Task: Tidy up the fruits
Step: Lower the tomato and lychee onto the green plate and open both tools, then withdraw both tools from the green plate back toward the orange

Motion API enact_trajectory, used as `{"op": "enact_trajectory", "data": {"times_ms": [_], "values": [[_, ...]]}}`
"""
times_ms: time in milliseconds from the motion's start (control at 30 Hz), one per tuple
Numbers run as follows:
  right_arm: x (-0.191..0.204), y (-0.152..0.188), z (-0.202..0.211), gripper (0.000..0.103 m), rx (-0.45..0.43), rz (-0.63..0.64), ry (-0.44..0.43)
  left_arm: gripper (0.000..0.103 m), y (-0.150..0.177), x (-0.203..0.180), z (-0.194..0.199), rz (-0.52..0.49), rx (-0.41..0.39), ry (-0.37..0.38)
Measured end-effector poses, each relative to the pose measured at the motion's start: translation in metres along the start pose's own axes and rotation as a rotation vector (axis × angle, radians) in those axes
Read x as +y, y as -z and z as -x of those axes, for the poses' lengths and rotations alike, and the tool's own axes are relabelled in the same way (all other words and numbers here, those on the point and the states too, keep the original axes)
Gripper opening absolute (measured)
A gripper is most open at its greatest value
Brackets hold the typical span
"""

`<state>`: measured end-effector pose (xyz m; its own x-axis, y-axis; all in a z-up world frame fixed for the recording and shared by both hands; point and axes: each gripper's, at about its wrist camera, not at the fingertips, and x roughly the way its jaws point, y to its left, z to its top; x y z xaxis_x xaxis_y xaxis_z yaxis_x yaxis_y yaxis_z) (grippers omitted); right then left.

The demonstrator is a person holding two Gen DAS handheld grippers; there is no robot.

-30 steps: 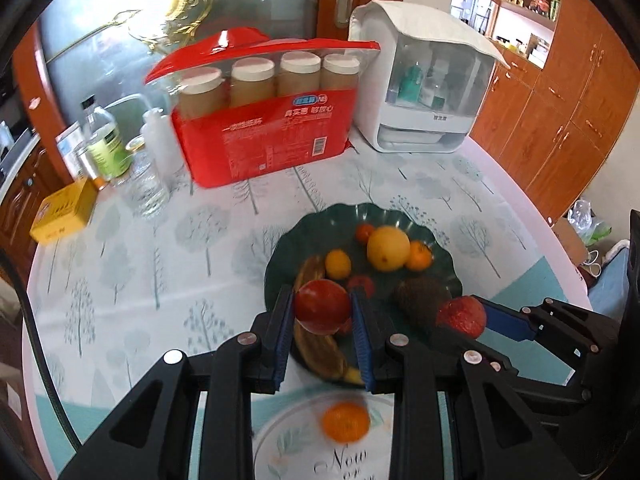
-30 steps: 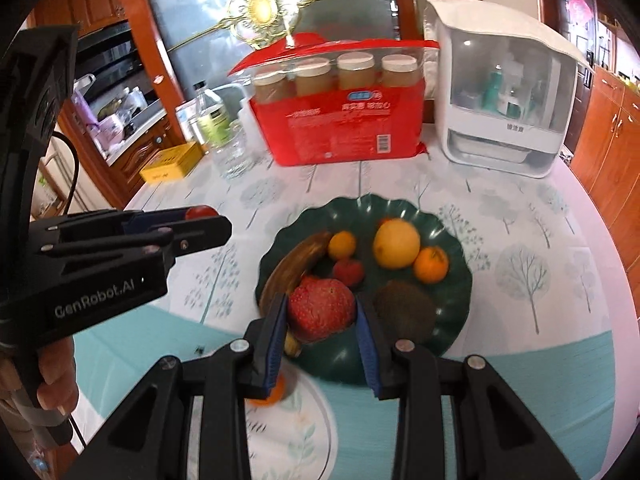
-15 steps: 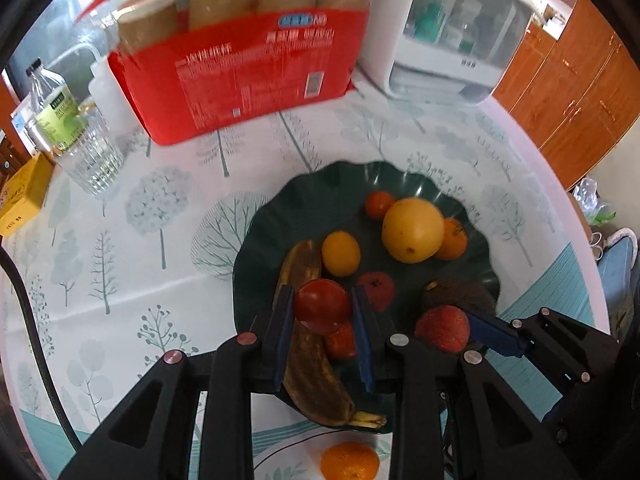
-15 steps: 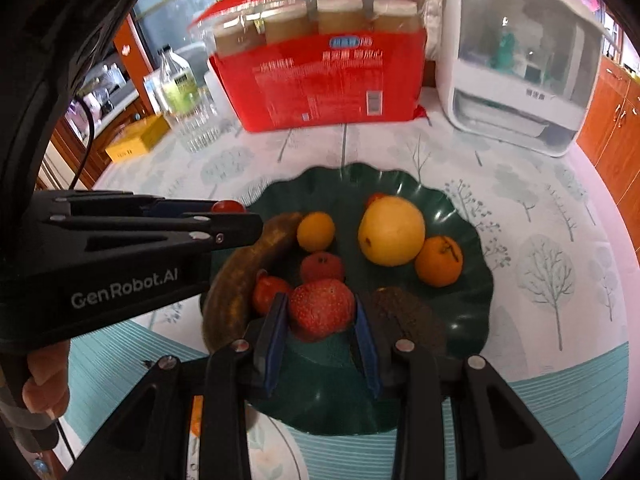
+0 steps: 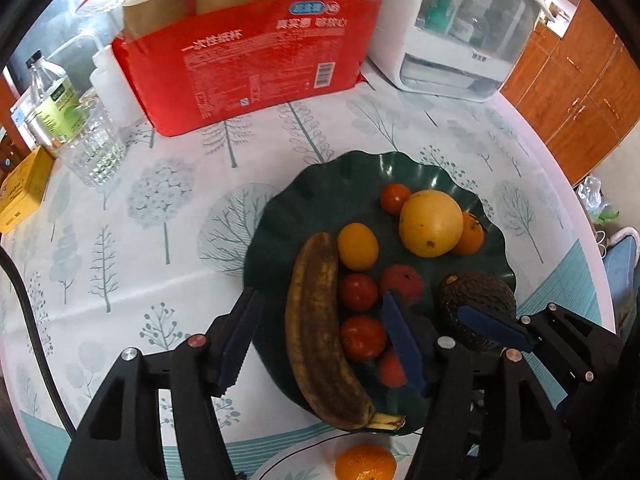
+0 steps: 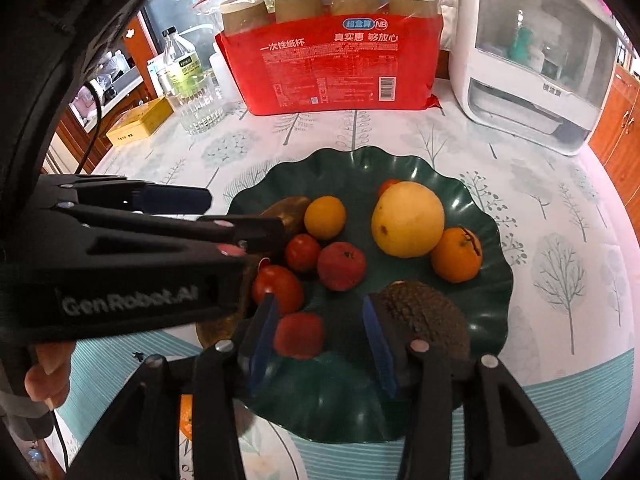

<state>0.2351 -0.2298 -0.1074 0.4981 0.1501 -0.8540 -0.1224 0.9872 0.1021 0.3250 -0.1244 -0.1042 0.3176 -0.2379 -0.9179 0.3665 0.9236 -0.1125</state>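
You are looking at a round counter (image 5: 168,248) under a pale cloth printed with grey-green trees and a teal band along its near edge. At its far edge stand a red pack of paper cups (image 6: 340,60), a white appliance with a clear hood (image 6: 532,60), a clear bottle (image 6: 180,60), a ribbed glass (image 5: 96,152) and a yellow box (image 6: 140,120). Orange-brown wooden cabinets (image 5: 584,92) line the right side.

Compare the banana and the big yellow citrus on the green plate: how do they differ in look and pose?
The banana is long, curved and browned with dark blotches; the yellow citrus is round, bright and mostly unblemished. The banana lies flat along the plate's left side, its stem tip over the near rim; the citrus sits toward the far right, against an orange. Both rest on the green plate.
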Motion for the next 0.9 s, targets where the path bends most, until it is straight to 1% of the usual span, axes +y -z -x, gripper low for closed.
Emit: {"op": "enact_trajectory", "data": {"times_ms": [367,633,767,833,900], "values": [[-0.003,-0.003,0.015,0.045,-0.016,-0.026,-0.008,0.066,0.006,0.003,0.030,0.009,-0.044,-0.022],[0.000,-0.007,0.039,0.045,-0.048,-0.033,-0.006,0.067,0.013,-0.002,0.057,-0.001,-0.071,-0.035],[0.001,-0.008,0.057,0.045,-0.075,-0.033,-0.003,0.073,0.016,-0.002,0.077,0.011,-0.100,-0.038],[0.002,-0.008,0.065,0.045,-0.087,-0.034,-0.005,0.074,0.019,-0.002,0.090,0.018,-0.116,-0.039],[0.003,-0.008,0.075,0.045,-0.101,-0.033,-0.010,0.079,0.022,-0.002,0.099,0.027,-0.126,-0.044]]}}
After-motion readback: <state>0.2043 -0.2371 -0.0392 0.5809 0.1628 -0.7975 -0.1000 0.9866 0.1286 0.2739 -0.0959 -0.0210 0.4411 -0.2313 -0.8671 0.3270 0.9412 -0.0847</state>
